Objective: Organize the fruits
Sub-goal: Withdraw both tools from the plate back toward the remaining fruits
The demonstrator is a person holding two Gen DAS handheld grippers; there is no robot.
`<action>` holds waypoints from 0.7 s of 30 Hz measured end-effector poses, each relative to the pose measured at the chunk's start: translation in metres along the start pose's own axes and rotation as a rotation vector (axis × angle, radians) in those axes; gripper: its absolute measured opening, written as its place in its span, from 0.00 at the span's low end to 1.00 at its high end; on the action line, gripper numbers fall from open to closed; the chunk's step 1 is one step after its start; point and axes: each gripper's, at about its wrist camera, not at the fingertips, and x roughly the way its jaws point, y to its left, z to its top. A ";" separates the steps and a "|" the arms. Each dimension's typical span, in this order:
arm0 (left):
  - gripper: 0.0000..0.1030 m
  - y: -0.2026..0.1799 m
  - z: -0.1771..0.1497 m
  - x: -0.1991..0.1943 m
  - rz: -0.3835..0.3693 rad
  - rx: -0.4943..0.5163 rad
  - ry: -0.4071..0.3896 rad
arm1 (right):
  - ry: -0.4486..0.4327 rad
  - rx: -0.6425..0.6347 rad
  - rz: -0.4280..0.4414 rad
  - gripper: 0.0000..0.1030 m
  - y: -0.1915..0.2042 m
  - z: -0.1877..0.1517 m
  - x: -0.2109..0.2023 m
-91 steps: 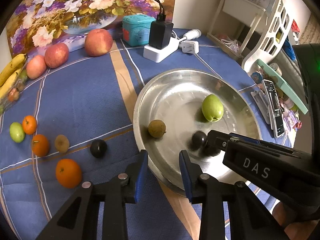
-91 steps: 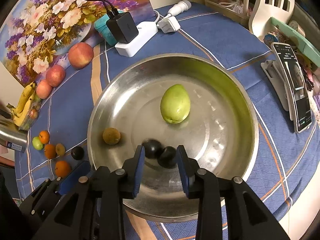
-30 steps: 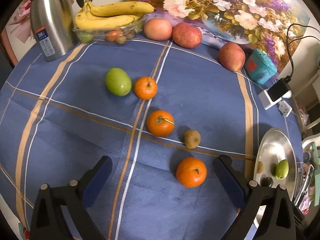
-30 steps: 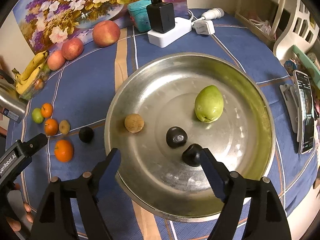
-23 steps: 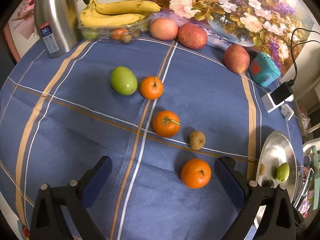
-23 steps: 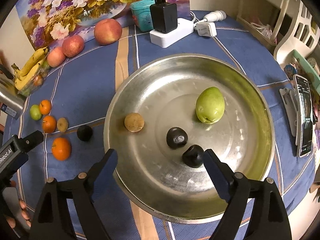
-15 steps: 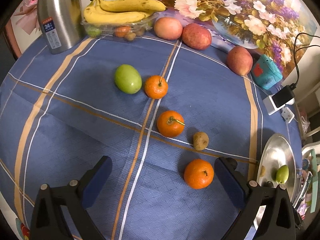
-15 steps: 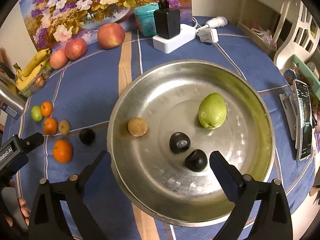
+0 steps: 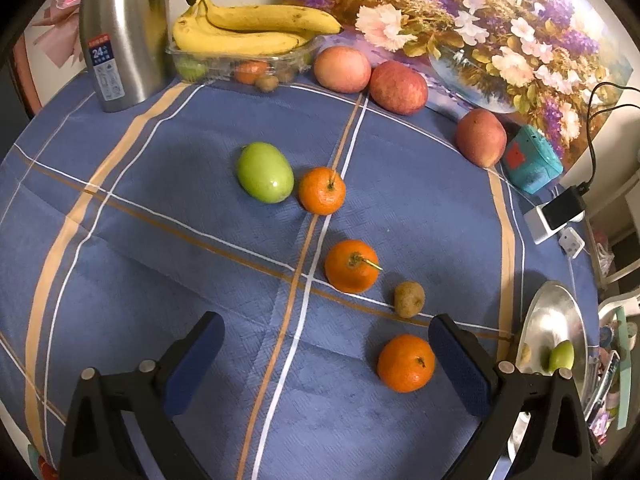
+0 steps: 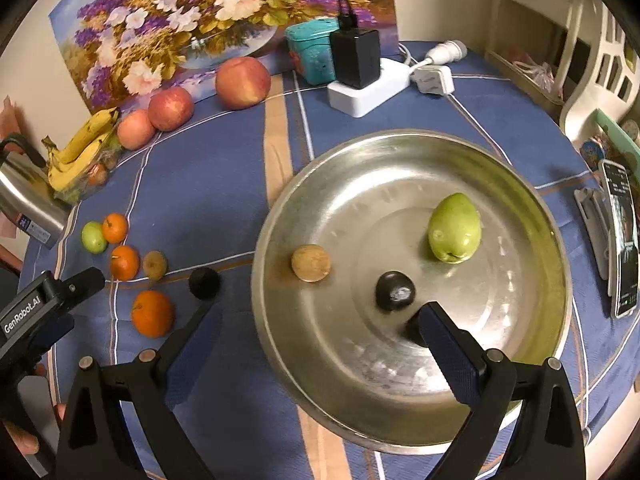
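Blue tablecloth (image 10: 224, 184) carries steel pan (image 10: 532, 216) holding green fruit (image 10: 454, 228).

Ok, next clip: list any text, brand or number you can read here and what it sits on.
"GenRobot.AI": side of the left hand-held gripper, seen from the right wrist.
"24": blue label on the steel kettle; the smaller print below it is too small to read.
Phone screen: text too small to read.

place: home dining table | cues: checked tablecloth (image 9: 160, 280), kettle (image 9: 124, 32), flower painting (image 10: 180, 12)
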 end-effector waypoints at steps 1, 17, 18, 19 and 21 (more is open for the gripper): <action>1.00 0.001 0.001 0.001 0.001 0.001 0.005 | -0.001 -0.006 -0.001 0.96 0.003 0.000 0.000; 1.00 0.006 0.007 0.009 -0.032 0.028 0.007 | -0.058 0.003 0.079 0.96 0.039 0.007 -0.004; 1.00 0.007 0.009 0.008 -0.032 0.028 0.003 | -0.060 0.000 0.075 0.96 0.041 0.007 -0.004; 1.00 0.008 0.010 0.007 -0.032 0.029 -0.001 | -0.065 -0.001 0.070 0.96 0.043 0.008 -0.004; 1.00 0.012 0.011 0.005 -0.030 0.018 -0.016 | -0.073 0.000 0.066 0.95 0.046 0.009 -0.004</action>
